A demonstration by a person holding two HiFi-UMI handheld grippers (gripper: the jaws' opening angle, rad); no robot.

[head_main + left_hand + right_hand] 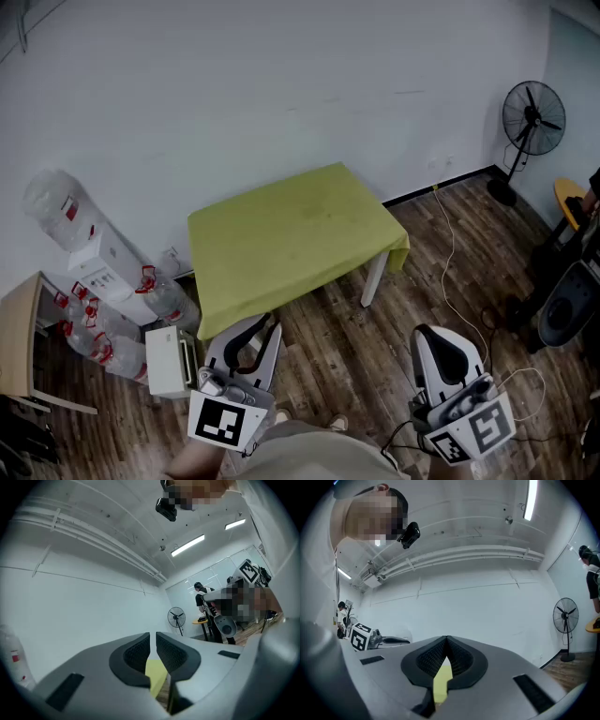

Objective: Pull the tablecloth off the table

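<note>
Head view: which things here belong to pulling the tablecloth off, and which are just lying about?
Job: tablecloth, table, left tongs, right tongs, both short of the cloth.
Lying about: water bottles, white box, fan, cable on the floor.

surface: white-legged table (pixel 372 278) | on it: yellow-green tablecloth (pixel 291 234), draped over its edges
</note>
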